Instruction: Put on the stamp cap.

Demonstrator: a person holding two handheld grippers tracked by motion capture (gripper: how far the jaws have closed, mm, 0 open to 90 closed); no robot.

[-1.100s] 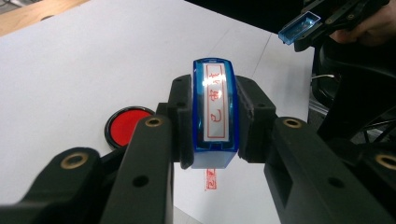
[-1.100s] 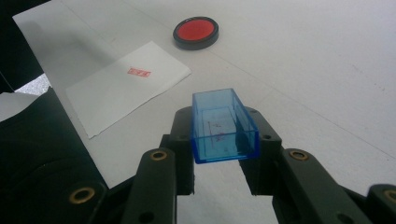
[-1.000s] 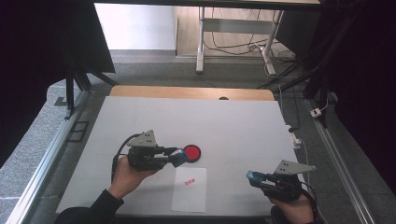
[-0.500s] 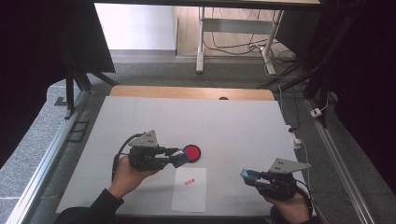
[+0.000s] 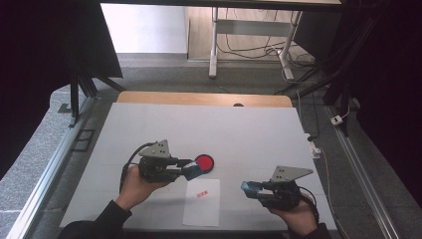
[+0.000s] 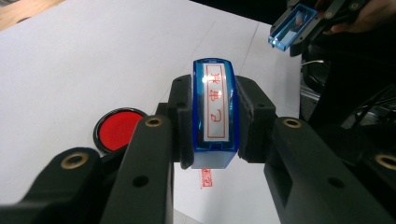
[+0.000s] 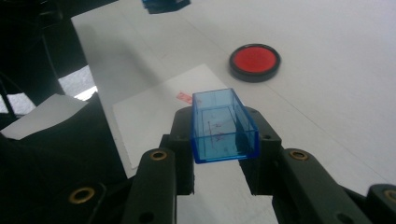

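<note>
While the left hand keeps still, change: the right hand-held gripper has drifted left toward the paper sheet.
Left hand-held gripper: clamped on the blue stamp, just beside the red ink pad.
Right hand-held gripper: clamped on the clear blue stamp cap, above the table.
Paper sheet: bears a red imprint.

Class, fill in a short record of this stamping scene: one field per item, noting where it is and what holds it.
Left gripper: shut on the blue stamp
Right gripper: shut on the clear blue cap
Red ink pad: on the table, just beyond the stamp
Paper sheet: flat between the hands, one red imprint
</note>
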